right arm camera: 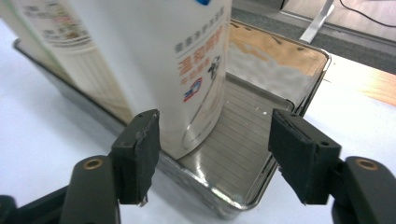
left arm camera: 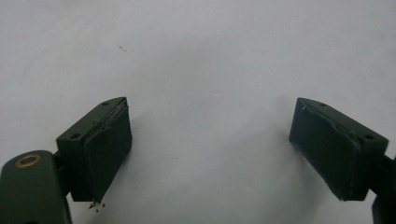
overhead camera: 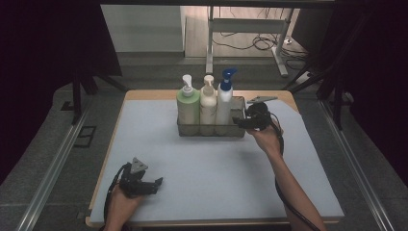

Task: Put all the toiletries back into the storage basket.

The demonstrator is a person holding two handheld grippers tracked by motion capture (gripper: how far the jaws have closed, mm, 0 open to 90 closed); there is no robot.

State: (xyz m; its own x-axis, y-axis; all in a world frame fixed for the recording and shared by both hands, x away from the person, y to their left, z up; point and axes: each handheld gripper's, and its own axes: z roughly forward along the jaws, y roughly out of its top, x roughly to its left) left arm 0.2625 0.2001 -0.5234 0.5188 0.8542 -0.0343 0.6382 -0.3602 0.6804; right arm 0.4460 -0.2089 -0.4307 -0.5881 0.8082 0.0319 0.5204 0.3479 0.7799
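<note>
I am holding two grippers over a table (overhead camera: 144, 120) covered with a pale sheet. My right gripper (overhead camera: 239, 122) sits right of centre in the high view, at the right end of a shallow metal tray (overhead camera: 210, 131). Its jaws stand partly open with nothing between the pads; in the right gripper view they straddle the tray's near corner, and the left pad is just beside the base of the white bottle with the blue pump (right arm camera: 159, 60), whether touching I cannot tell.

That bottle stands upright in the tray as the rightmost of three, touching or nearly touching a cream pump bottle (overhead camera: 208, 105), with a green pump bottle (overhead camera: 188, 103) beyond that. The right end of the tray is bare.

I judge the white bottle to be smooth, rigid plastic, fairly slippery and top-heavy if full. The round body, low to mid height, looks like the best place to grip; the pump head would likely wobble.

In the way: the tray's raised rim guards the bottle's base, and the cream bottle crowds its far side.

My left gripper (overhead camera: 156, 183) rests at the lower left of the high view, jaws wide apart and holding nothing, above bare sheet.
</note>
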